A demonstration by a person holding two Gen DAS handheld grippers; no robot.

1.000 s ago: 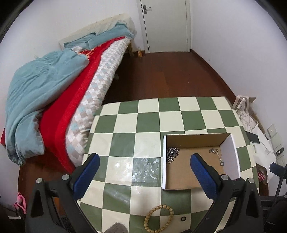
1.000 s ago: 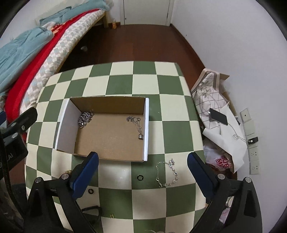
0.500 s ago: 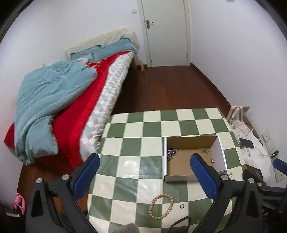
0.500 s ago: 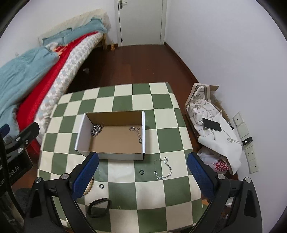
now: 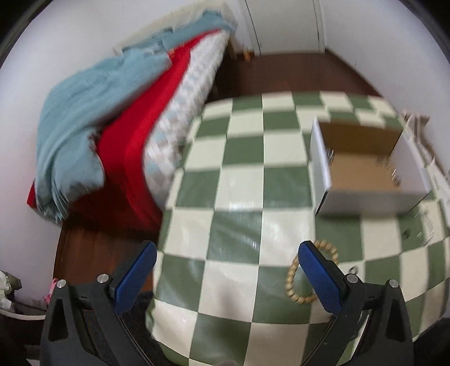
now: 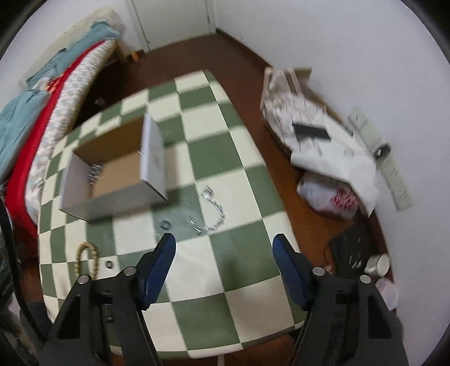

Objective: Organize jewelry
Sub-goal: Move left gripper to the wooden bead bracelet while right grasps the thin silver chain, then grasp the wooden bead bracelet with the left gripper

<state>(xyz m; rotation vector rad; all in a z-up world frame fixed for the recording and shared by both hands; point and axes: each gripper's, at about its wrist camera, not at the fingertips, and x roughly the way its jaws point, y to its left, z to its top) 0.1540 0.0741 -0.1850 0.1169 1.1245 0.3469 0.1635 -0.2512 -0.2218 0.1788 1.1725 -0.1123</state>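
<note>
An open cardboard box (image 5: 362,174) (image 6: 121,174) with white outer walls sits on the green-and-cream checkered table (image 5: 244,180) (image 6: 202,146); a silver chain piece (image 6: 95,172) lies inside it. A silver chain (image 6: 209,214) lies on the table in front of the box, just ahead of my open, empty right gripper (image 6: 225,247). A wooden bead bracelet (image 5: 298,278) (image 6: 87,259) lies near the front edge, partly behind the right finger of my open, empty left gripper (image 5: 226,261). Small dark rings (image 6: 165,224) (image 6: 108,264) lie on the table.
A bed (image 5: 118,118) with blue and red blankets stands left of the table. Bags and papers (image 6: 317,149) with a dark phone (image 6: 310,131) lie on the floor at the right wall. A door (image 6: 171,19) is at the far end.
Both views have swung and dropped closer to the table. The left gripper now hovers near the bead bracelet; the right one has turned right, above the silver chain. Both frames are motion-blurred.
</note>
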